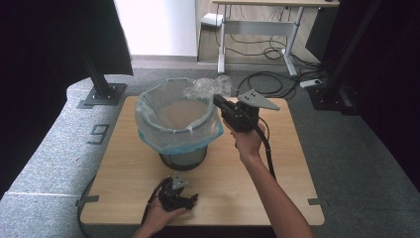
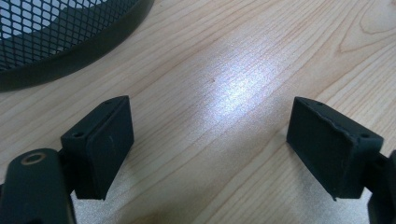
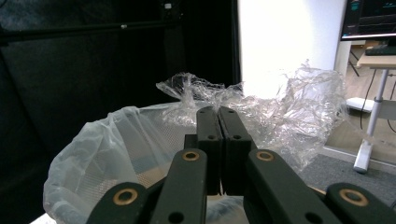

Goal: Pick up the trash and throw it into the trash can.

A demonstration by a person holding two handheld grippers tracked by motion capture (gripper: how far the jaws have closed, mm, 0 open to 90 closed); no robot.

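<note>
**A:** What does the right gripper [image 1: 221, 102] hold?

**B:** A piece of clear plastic wrap [image 1: 208, 87]. It is thin, crumpled and shiny, with many small folds that catch the light. In the right gripper view the two black jaws stand pressed together, no gap between them, and the clear plastic wrap [image 3: 280, 112] spreads out from their tips to both sides, more to the right. One can see the room through it.

**A:** Where is it, over the table?

**B:** In the high view it hangs at the far right part of the rim of the waste basket [image 1: 184, 157], partly above the opening. The basket is of black metal mesh and stands near the middle of the wooden table [image 1: 277, 163]. It is lined with a pale, half-transparent bag [image 1: 148, 111], and the edge of the bag is folded outward over the rim and hangs down around it, a little bluish there.

**A:** Does the wrap touch the bag?

**B:** I cannot tell for sure. They look very near at the rim, maybe touching.

**A:** And the left gripper [image 1: 174, 194]?

**B:** It lies low at the near edge of the table, in the person's left hand [image 1: 159, 215], just in front of the basket. In the left gripper view its jaws are wide apart with only bare wood between them, and the dark mesh foot of the waste basket [image 2: 70, 32] shows at the upper left. It grips nothing.
</note>
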